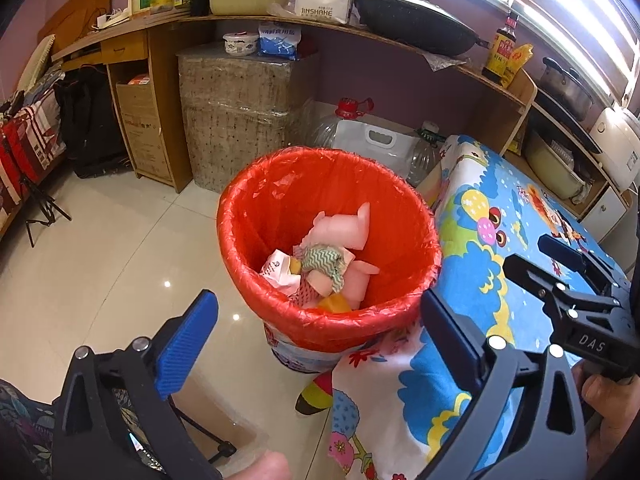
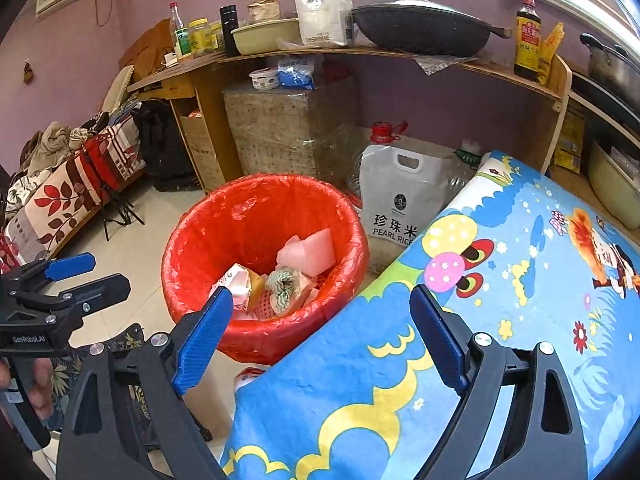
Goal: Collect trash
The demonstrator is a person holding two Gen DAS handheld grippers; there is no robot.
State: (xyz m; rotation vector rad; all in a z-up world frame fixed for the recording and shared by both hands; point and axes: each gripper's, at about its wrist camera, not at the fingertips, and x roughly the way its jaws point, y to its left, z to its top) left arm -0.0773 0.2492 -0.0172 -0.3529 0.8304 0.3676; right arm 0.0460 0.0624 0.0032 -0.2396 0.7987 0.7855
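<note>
Both grippers hang wide open over the bin, nothing between the fingers.

The left gripper (image 1: pixel 316 340) hovers above the near rim of the trash bin (image 1: pixel 256 280), its blue pads spread apart and holding nothing. The right gripper (image 2: pixel 320 344) sits over the edge of the cartoon-print tablecloth (image 2: pixel 520 300), jaws equally wide and bare. The bin, lined with a red plastic bag (image 2: pixel 224 240), stands on the tiled floor just beside the table. Down inside lies the trash: pink foam pieces (image 1: pixel 340 228), a green zigzag-striped cloth (image 1: pixel 324 260), crumpled white paper (image 1: pixel 280 272) and something yellow (image 1: pixel 336 304). Behind the bin stands a white pearl rice bag (image 2: pixel 400 196).
</note>
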